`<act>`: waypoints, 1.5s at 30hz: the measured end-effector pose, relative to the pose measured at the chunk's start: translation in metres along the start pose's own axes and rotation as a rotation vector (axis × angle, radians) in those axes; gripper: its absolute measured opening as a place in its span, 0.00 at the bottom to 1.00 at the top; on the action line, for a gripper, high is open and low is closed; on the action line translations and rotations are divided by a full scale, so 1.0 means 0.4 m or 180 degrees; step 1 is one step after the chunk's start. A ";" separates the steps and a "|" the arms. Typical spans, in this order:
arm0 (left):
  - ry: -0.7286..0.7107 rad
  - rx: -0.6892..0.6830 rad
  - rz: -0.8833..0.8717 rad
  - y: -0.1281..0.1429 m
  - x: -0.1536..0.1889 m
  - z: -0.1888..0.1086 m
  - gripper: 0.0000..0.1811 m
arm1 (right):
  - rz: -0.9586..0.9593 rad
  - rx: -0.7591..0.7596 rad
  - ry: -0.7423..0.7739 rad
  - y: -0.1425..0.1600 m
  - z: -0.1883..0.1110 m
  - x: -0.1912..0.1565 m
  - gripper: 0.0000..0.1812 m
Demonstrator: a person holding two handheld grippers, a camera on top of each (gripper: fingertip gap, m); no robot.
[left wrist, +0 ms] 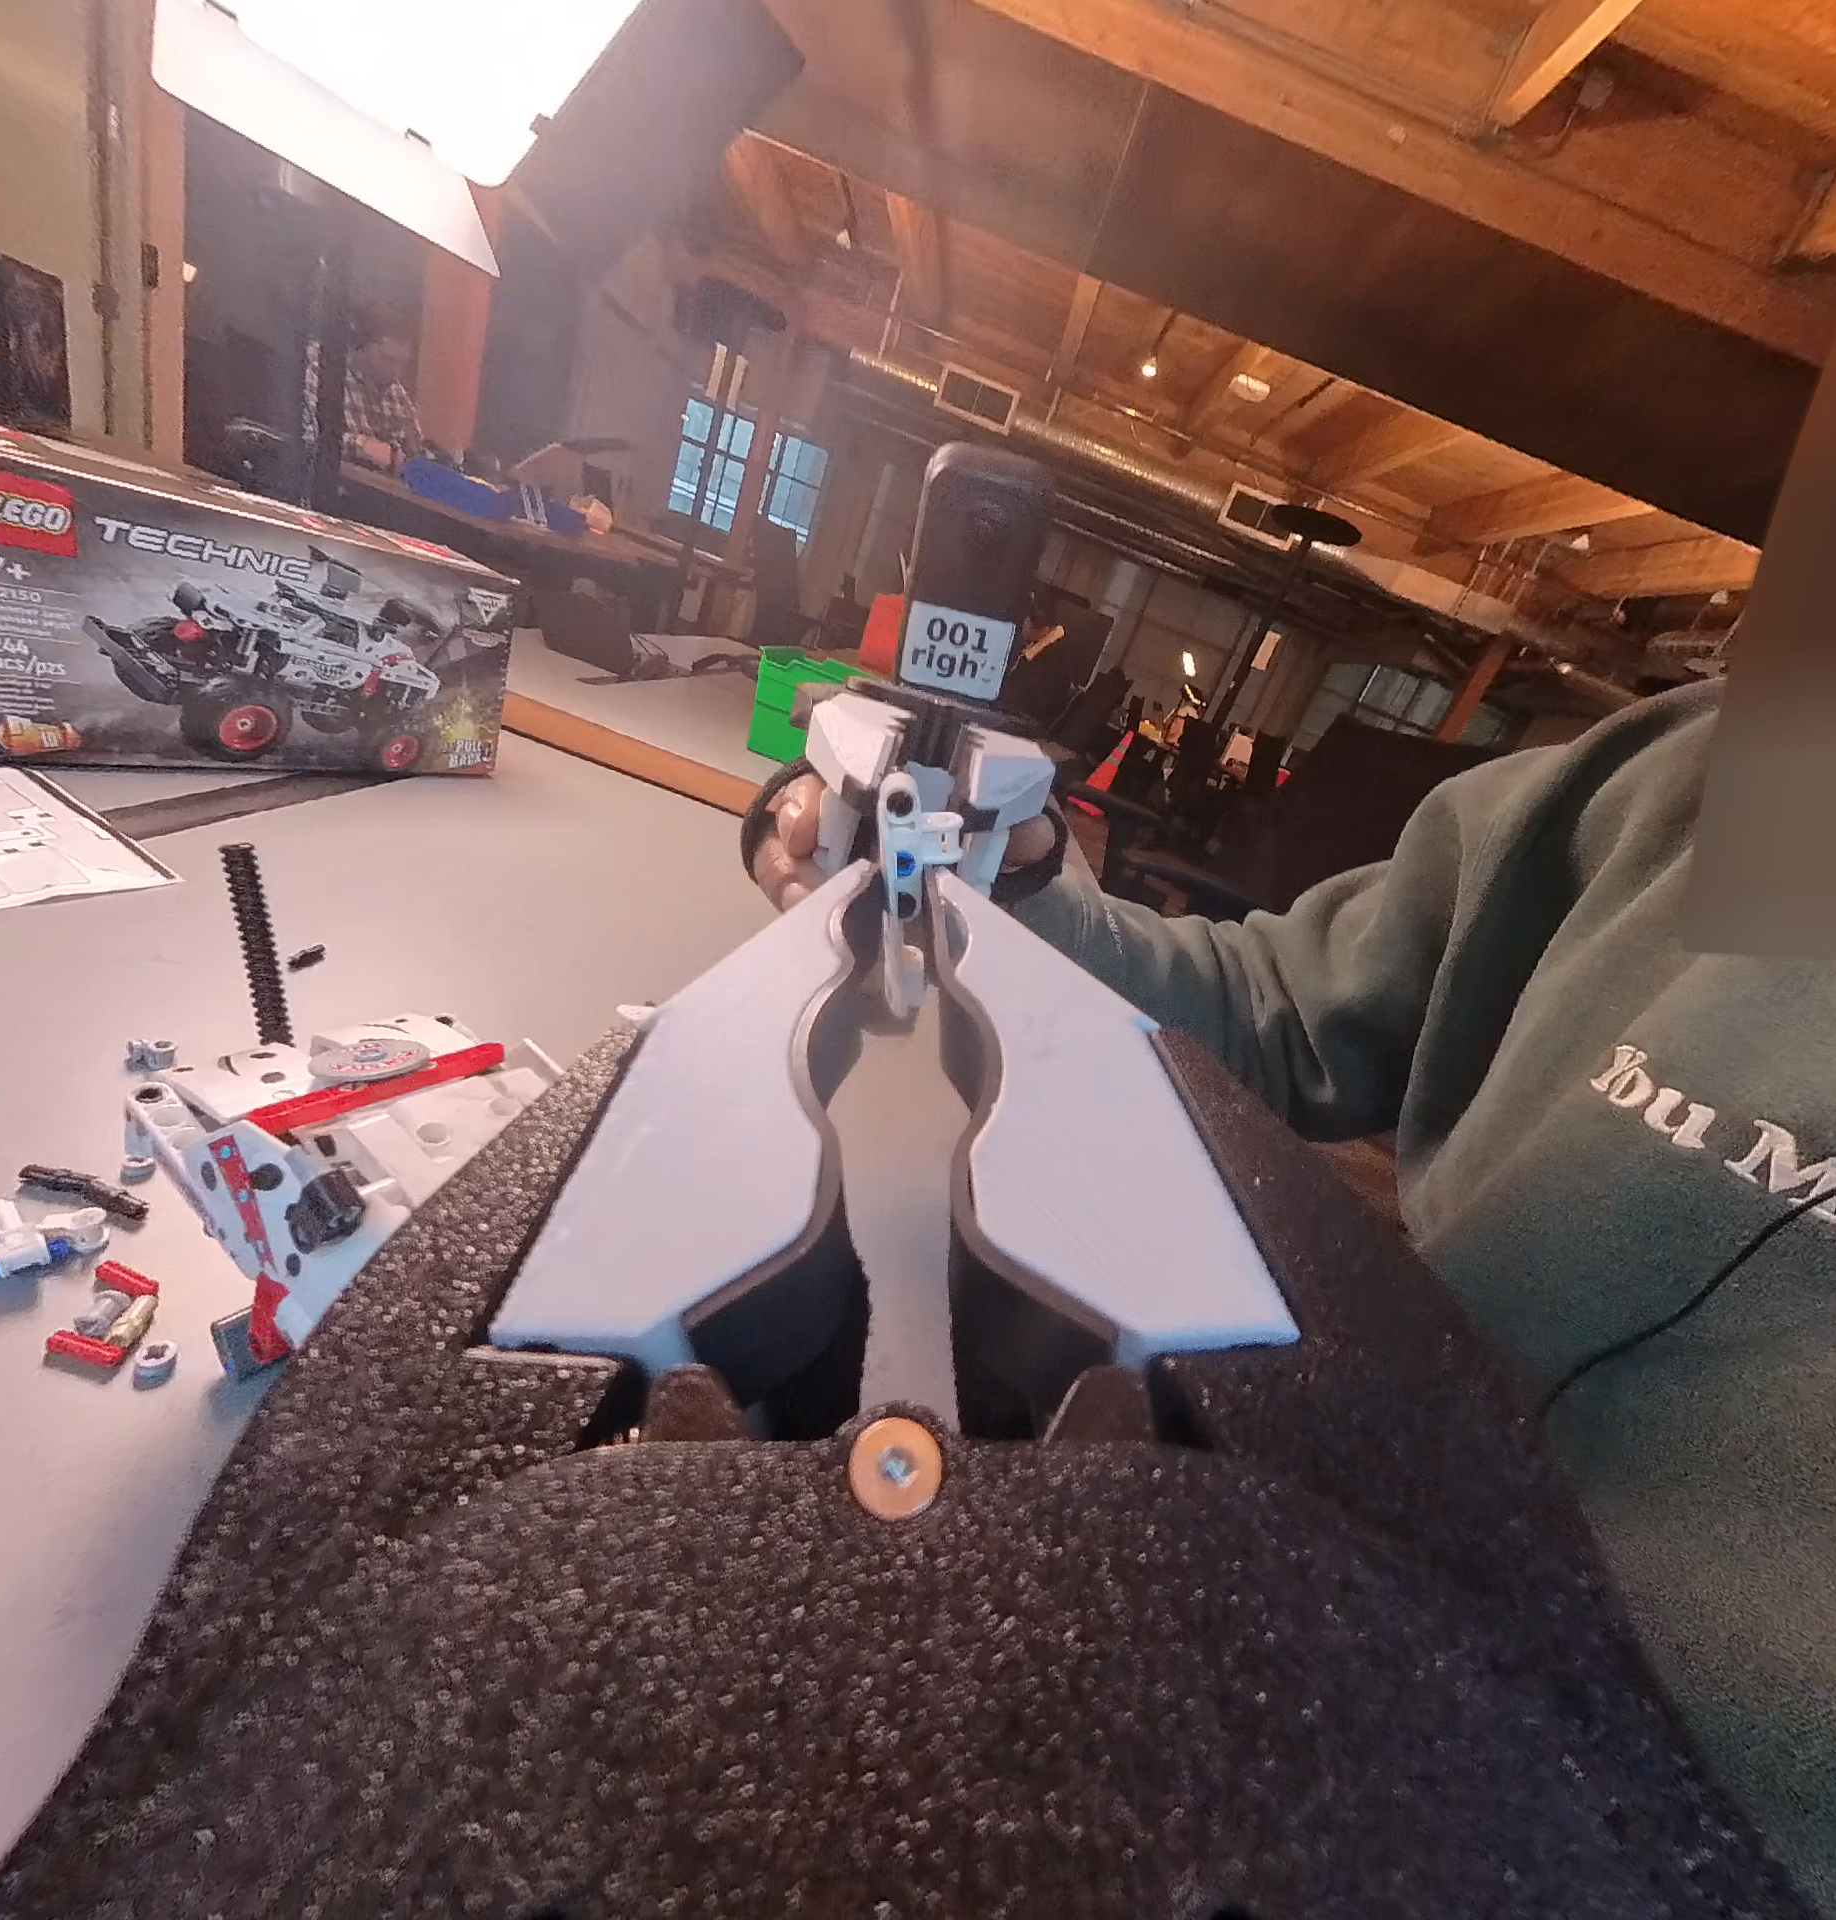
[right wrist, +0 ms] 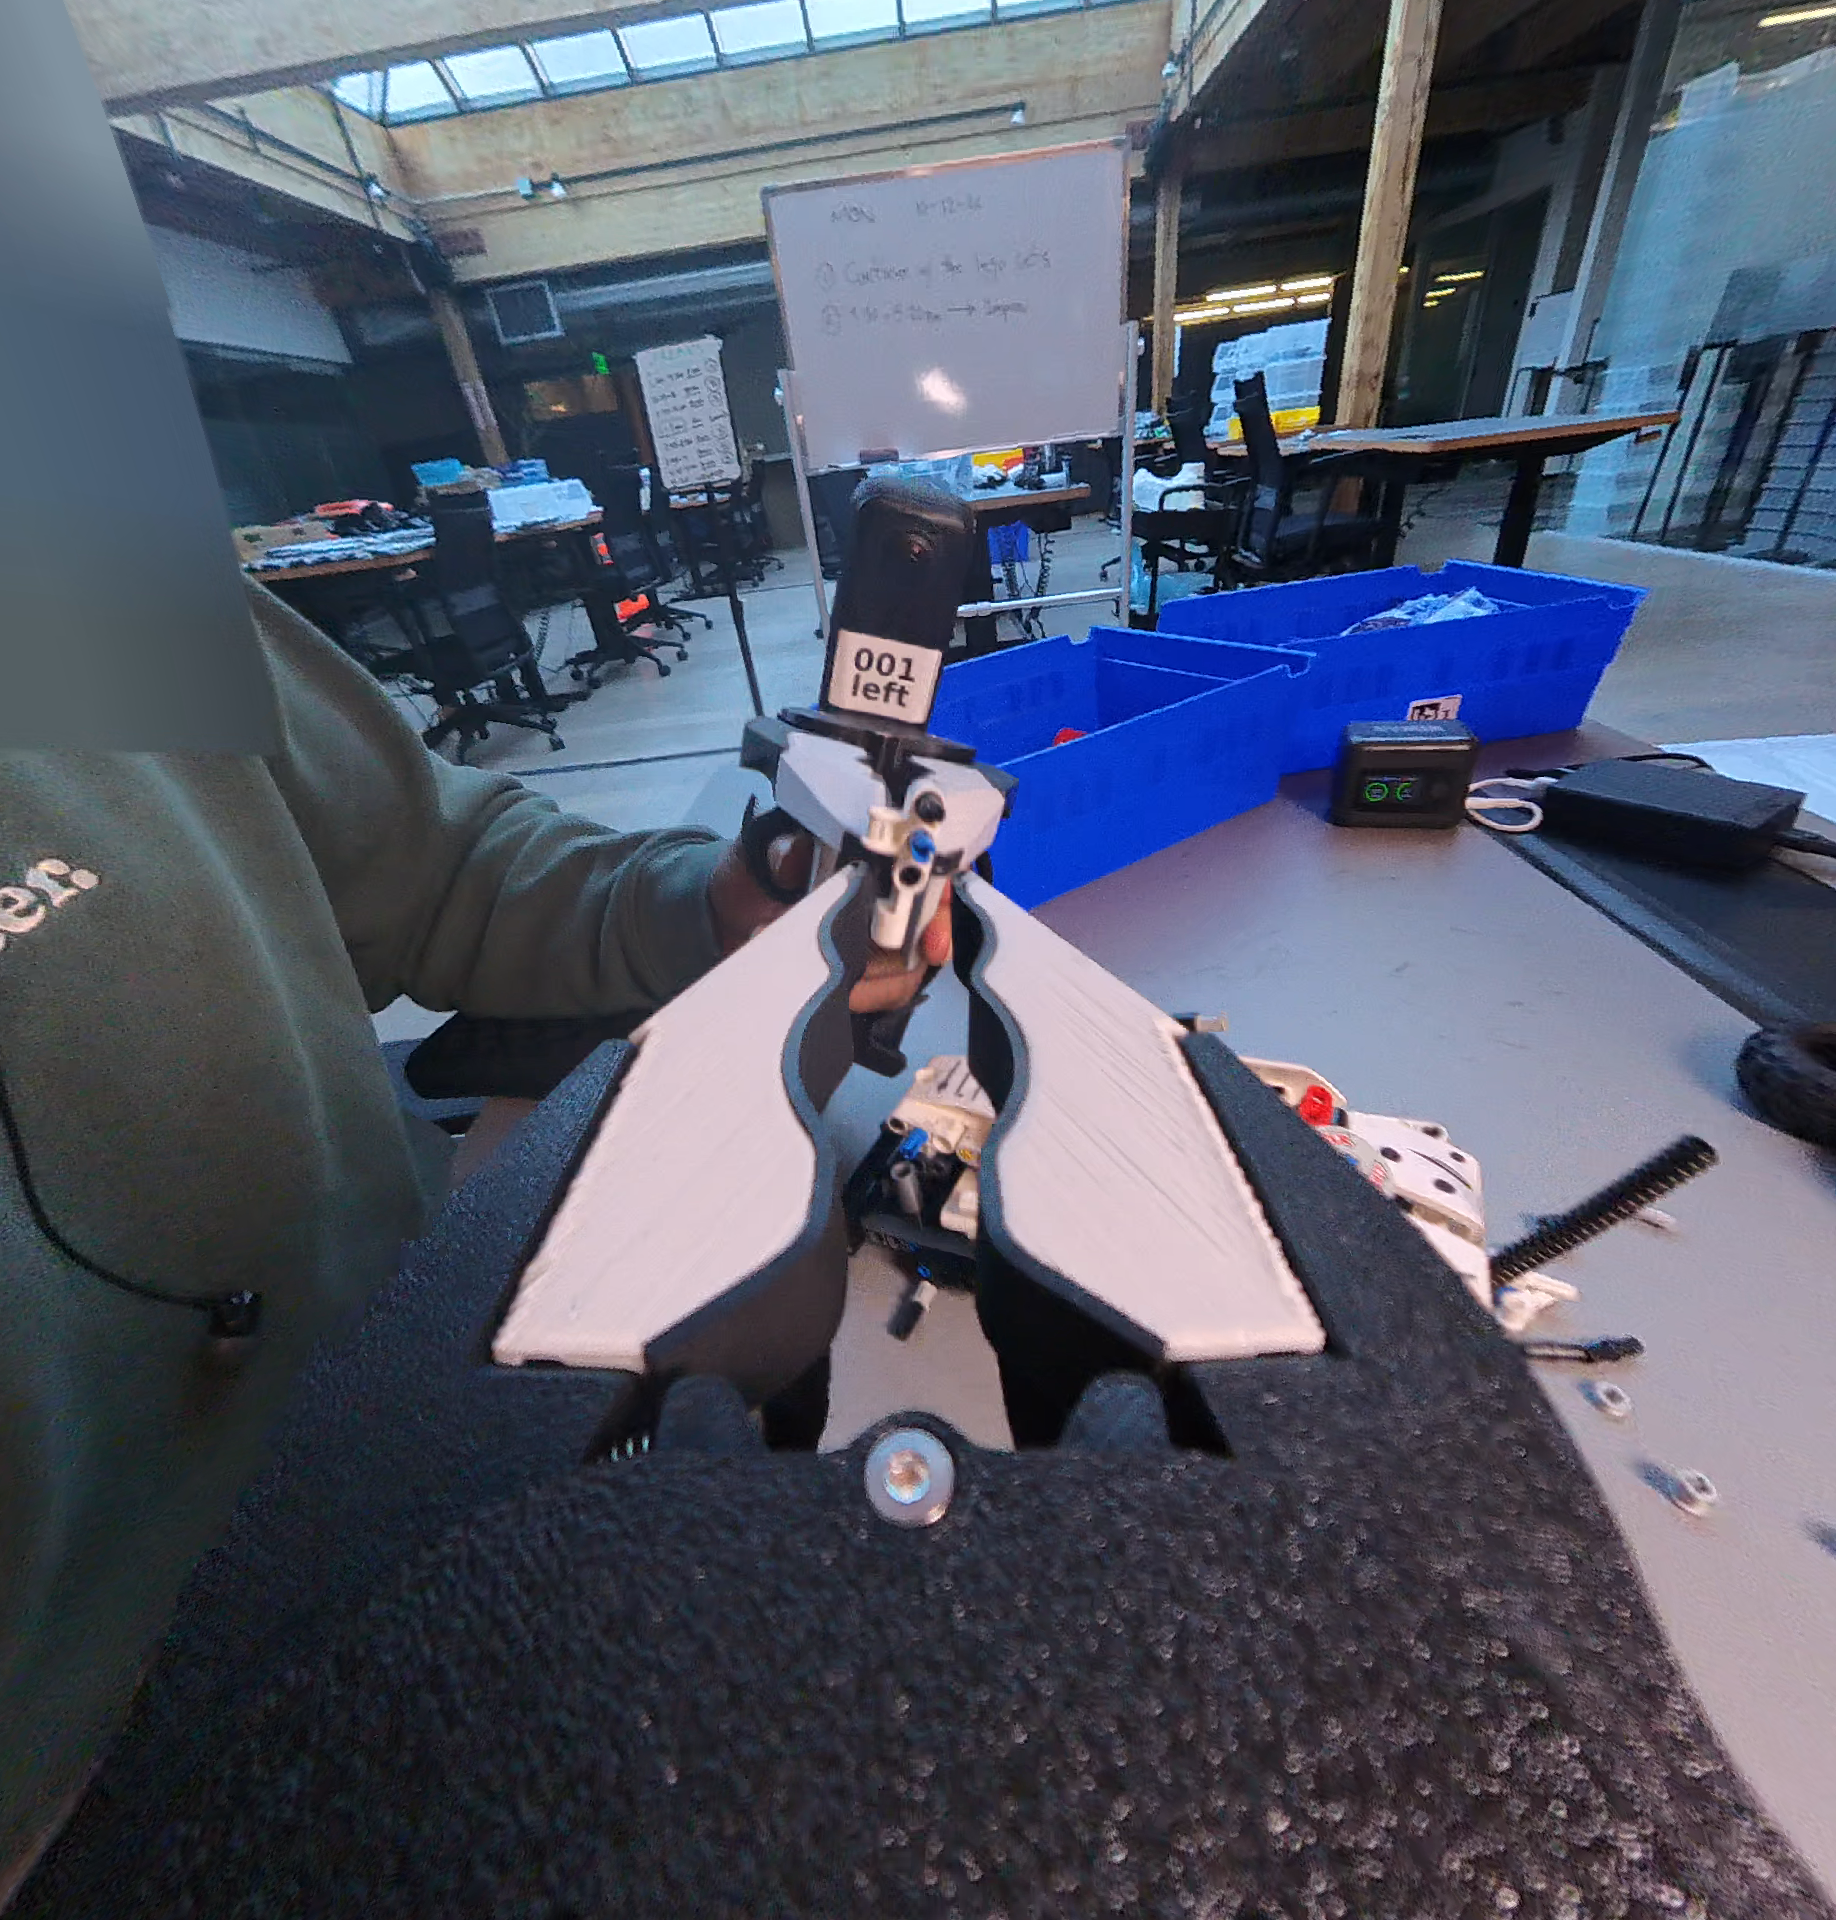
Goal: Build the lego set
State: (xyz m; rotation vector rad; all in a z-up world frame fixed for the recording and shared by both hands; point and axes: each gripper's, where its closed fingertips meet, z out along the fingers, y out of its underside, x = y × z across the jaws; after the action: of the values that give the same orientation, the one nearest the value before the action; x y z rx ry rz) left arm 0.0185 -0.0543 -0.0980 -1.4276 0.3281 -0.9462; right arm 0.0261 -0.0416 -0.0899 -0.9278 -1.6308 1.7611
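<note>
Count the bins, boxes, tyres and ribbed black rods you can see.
Blue bins: 2
Lego box: 1
Black tyre: 1
Ribbed black rod: 1
Total: 5

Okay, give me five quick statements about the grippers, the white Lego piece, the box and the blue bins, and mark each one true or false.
1. The left gripper is shut on the white beam, lifted above the table. True.
2. The right gripper is lying flat on the table. False: a hand holds it in the air, its tips at the same white beam.
3. The set's box stands on the table beyond the loose parts. True.
4. The blue bins are stacked one on top of the other. False: they sit side by side on the table.
5. The partly built model is gripped by both grippers. False: it lies on the table, untouched.
</note>
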 end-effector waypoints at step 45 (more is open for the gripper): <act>-0.0106 -0.0238 0.0455 0.008 0.025 0.014 0.02 | 0.0181 0.0174 -0.0529 0.024 0.031 -0.034 0.07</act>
State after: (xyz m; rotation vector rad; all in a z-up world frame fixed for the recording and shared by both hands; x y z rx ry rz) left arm 0.0297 -0.0578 -0.0968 -1.4658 0.4388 -0.8005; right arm 0.0250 -0.0610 -0.0974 -0.8292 -1.6632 1.9570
